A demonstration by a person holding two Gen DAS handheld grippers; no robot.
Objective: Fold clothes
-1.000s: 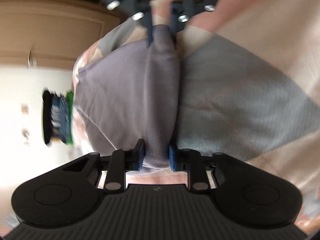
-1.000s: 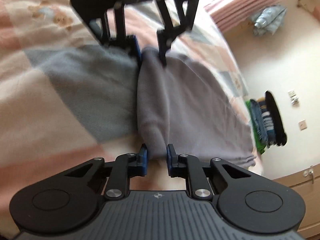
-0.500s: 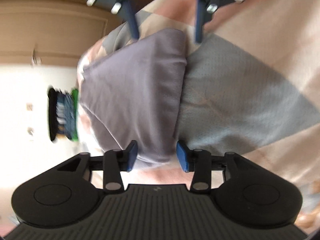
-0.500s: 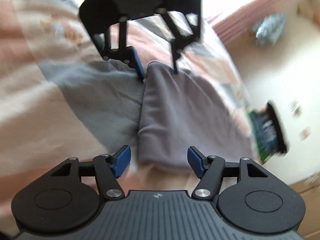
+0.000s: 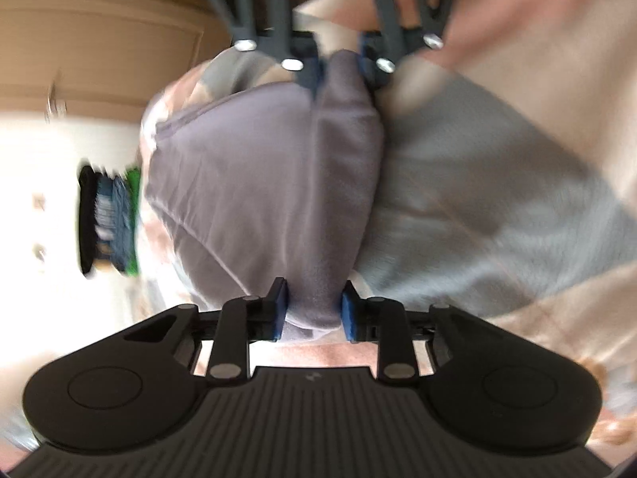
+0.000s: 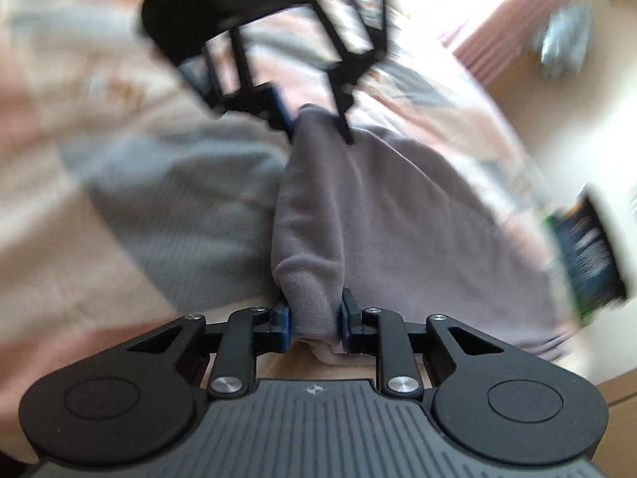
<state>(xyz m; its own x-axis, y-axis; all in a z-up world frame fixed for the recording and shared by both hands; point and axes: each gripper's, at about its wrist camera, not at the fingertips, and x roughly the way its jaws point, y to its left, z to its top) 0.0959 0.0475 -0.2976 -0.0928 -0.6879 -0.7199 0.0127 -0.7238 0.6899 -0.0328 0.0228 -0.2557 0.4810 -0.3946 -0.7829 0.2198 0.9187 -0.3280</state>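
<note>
A grey-purple garment [image 5: 270,183], folded, lies on a patchwork bedspread [image 5: 497,199] of pink, grey and cream squares. My left gripper [image 5: 314,312] is shut on the near end of the thick folded edge, with cloth bulging between the blue pads. At the far end of the same edge the right gripper [image 5: 342,63] pinches the cloth, facing me. In the right wrist view the right gripper [image 6: 314,318] is shut on its end of the garment [image 6: 358,219], and the left gripper [image 6: 318,119] grips the opposite end. Both views are blurred by motion.
A dark stack of folded blue and green items [image 5: 107,215] stands beyond the garment's far side, also the stack [image 6: 585,247] at the right. A wooden cabinet [image 5: 99,40] lies behind. The bedspread [image 6: 179,207] spreads wide on the side away from the stack.
Half a second ago both grippers stood open just off the garment's ends. Both have since closed on the folded edge again, and the cloth between them is bunched up.
</note>
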